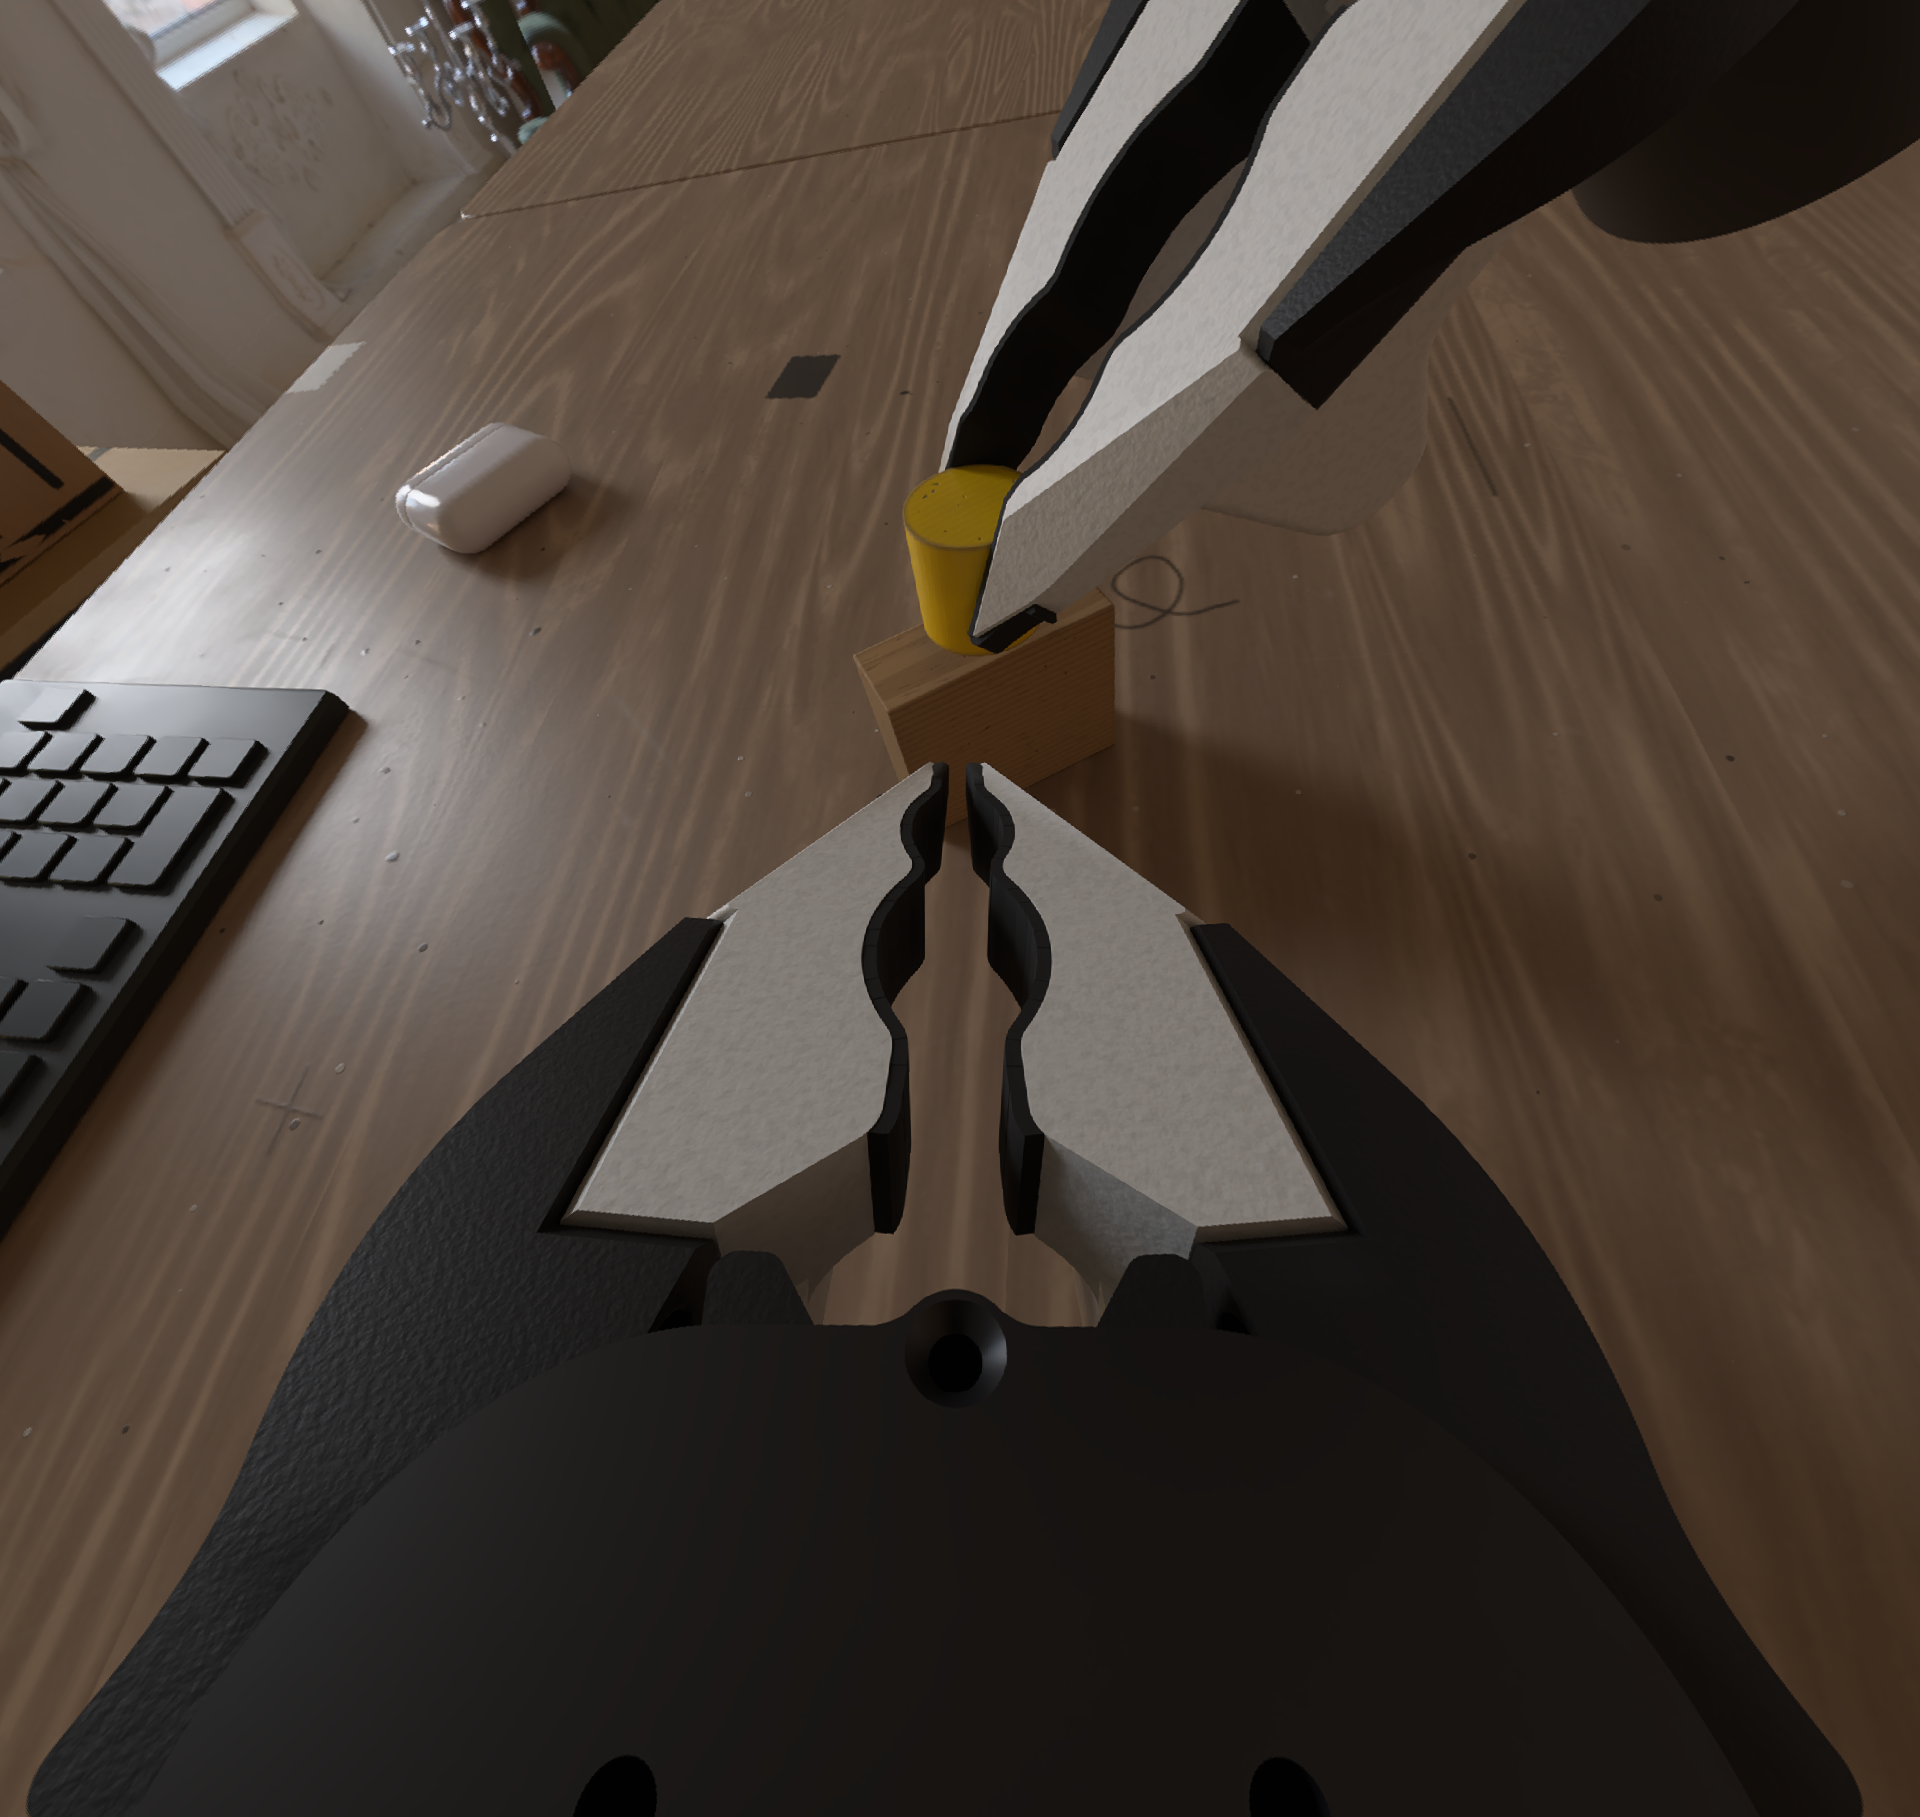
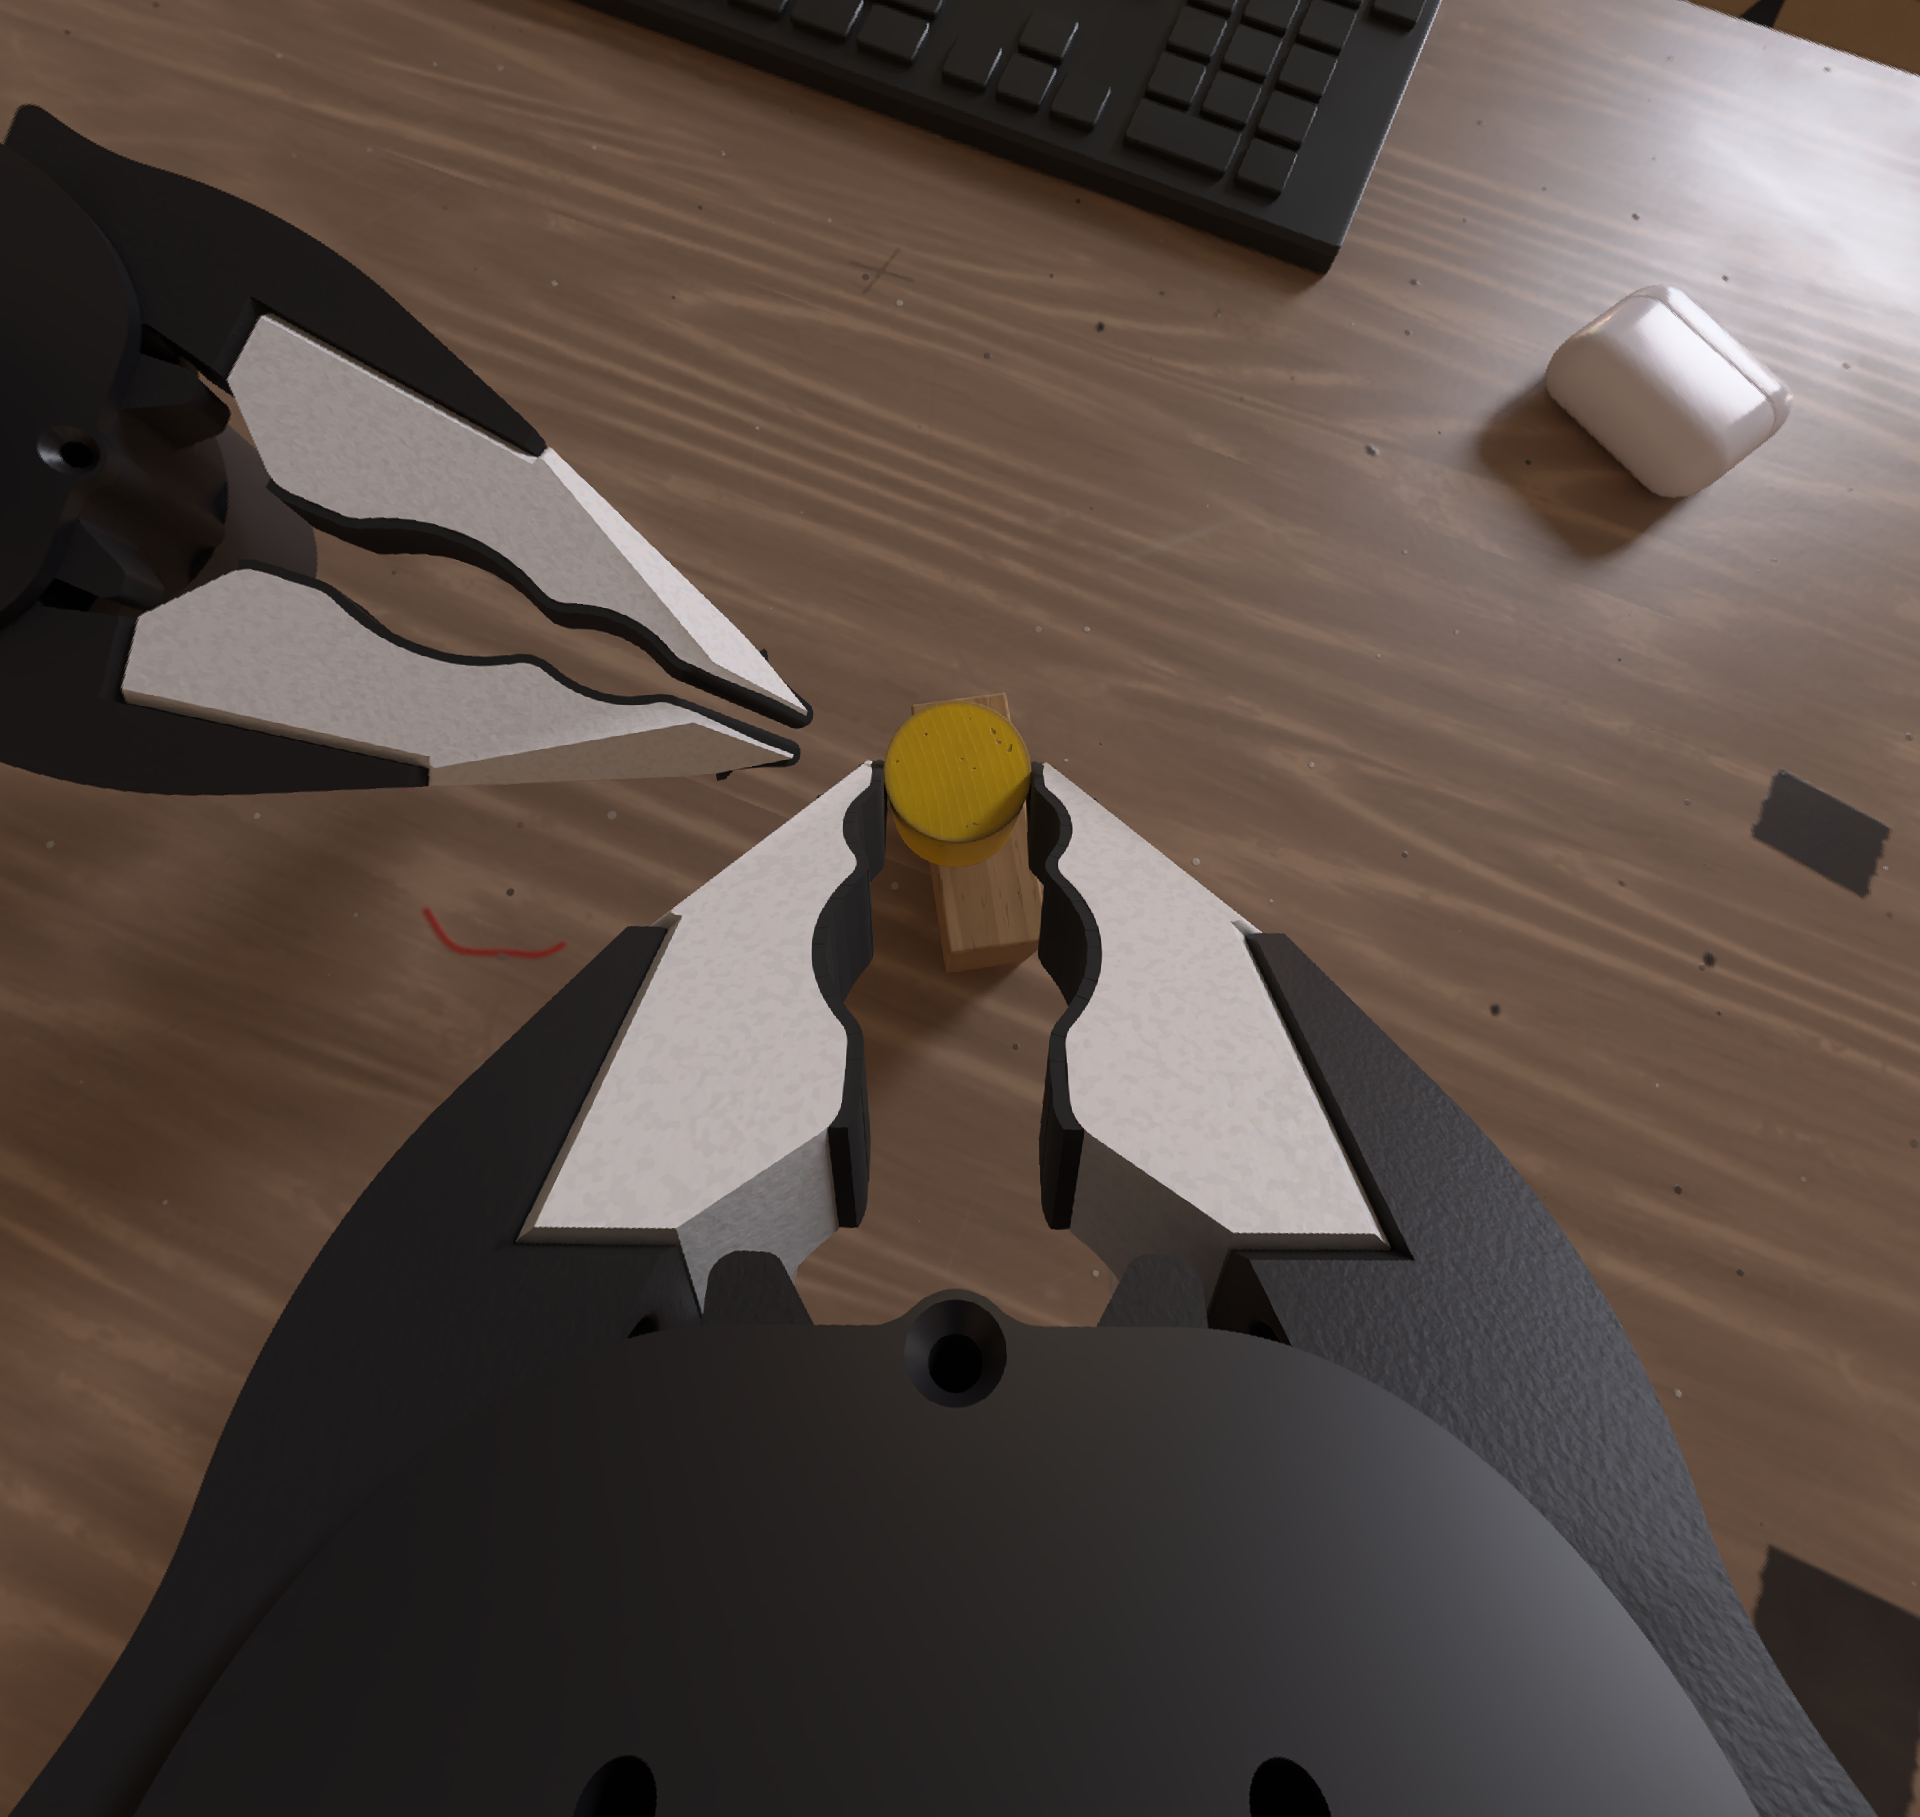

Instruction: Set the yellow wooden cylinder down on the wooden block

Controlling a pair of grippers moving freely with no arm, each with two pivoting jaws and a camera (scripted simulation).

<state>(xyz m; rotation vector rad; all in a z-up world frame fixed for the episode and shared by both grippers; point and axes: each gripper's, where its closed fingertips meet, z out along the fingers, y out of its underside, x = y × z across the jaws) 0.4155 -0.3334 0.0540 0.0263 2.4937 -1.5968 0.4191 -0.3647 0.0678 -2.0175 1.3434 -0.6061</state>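
Observation:
The yellow wooden cylinder stands upright between the fingertips of my right gripper, which is shut on its sides. In the left wrist view the cylinder hangs from the right gripper with its bottom at the top face of the wooden block; I cannot tell whether they touch. The block lies on the table under the cylinder. My left gripper is shut and empty, its tips just short of the block's near side. It also shows in the right wrist view, left of the cylinder.
A black keyboard and a white earbud case lie on the wooden table. There are dark tape patches, a red thread and a thin wire loop.

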